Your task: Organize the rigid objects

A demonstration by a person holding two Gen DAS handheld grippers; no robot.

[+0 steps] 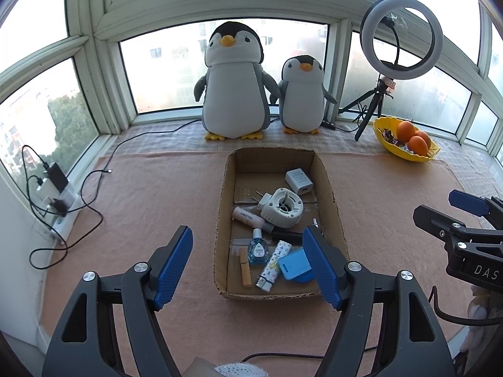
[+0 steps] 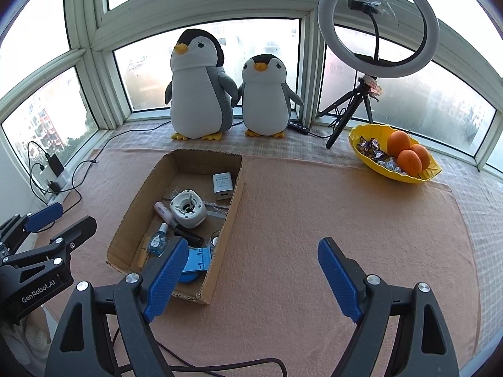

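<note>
The left gripper [image 1: 248,270] hovered with its blue-padded jaws spread wide and nothing between them. Just ahead of it lay the shallow brown cardboard box [image 1: 224,188] on the pink cloth [image 1: 151,194]. Inside the box, nearest the claw, were a blue plastic flip case [image 1: 294,267], a patterned white lighter [image 1: 272,264], a small blue glass bottle [image 1: 257,249] and a wooden clothespin [image 1: 245,267]. Farther in lay a round white plastic device [image 1: 283,207] and a white charger cube [image 1: 298,180]. The right gripper [image 2: 250,275] also stood open and empty over bare cloth, the box to its left.
</note>
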